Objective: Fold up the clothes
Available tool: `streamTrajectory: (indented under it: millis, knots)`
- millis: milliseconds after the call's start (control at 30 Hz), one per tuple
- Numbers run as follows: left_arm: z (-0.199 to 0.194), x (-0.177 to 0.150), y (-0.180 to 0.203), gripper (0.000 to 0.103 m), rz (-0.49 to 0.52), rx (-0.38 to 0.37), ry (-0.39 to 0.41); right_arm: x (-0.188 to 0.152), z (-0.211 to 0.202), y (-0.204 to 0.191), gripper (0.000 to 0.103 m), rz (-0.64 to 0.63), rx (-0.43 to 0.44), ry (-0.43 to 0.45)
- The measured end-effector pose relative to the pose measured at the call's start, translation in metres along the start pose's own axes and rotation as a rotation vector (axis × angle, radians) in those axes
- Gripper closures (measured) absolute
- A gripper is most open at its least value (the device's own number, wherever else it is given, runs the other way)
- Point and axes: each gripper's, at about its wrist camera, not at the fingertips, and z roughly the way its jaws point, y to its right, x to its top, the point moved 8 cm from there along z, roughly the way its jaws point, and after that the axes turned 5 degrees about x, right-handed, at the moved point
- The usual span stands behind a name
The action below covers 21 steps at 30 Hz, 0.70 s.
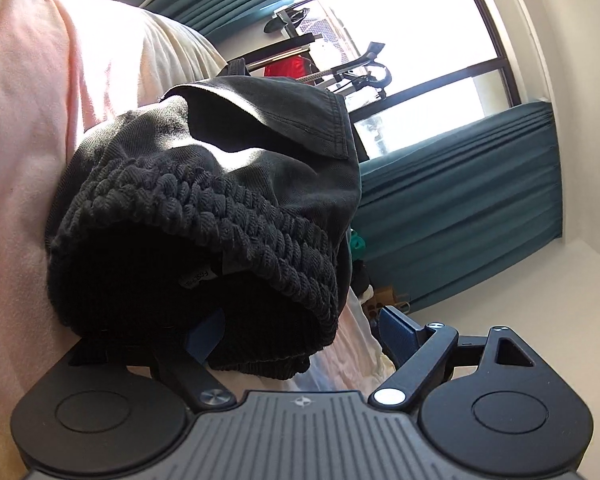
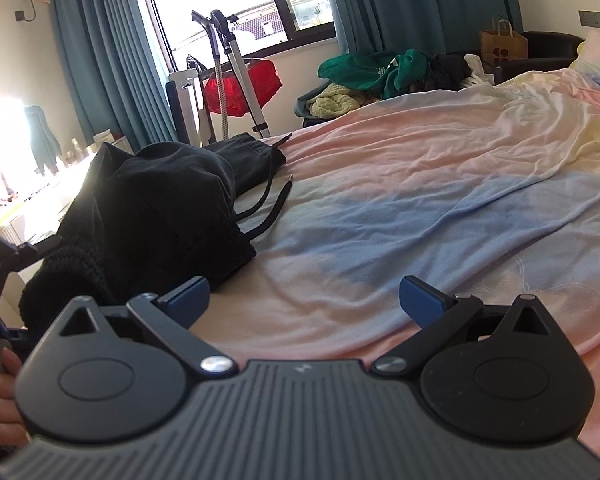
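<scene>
Left wrist view: a black hooded sweatshirt [image 1: 228, 200] lies bunched on the pastel bedsheet [image 1: 32, 120], its ribbed knit cuff [image 1: 204, 216] draped over one blue finger [image 1: 206, 338] of the left gripper [image 1: 300, 336]. The jaws stand wide; the other finger is clear of the cloth, so nothing is pinched. In the right wrist view the sweatshirt sits at the bed's left edge, its drawcords [image 2: 276, 200] trailing onto the sheet. The right gripper [image 2: 304, 300] hovers open above bare sheet, just beside the garment. Behind it stand teal curtains [image 2: 100, 60], a window and a heap of clothes [image 2: 380, 72].
</scene>
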Motion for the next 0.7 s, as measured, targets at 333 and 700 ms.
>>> streamTrajectory:
  millis: [333,700]
  knots:
    - [0.02,0.032,-0.009,0.048,-0.047,-0.016,0.048,-0.01,0.019,-0.034,0.0,-0.164,0.011,0.016]
    - [-0.014,0.066,0.016,0.089,0.085,0.018,0.081,-0.02,0.03,-0.046,0.0,-0.229,0.021,0.004]
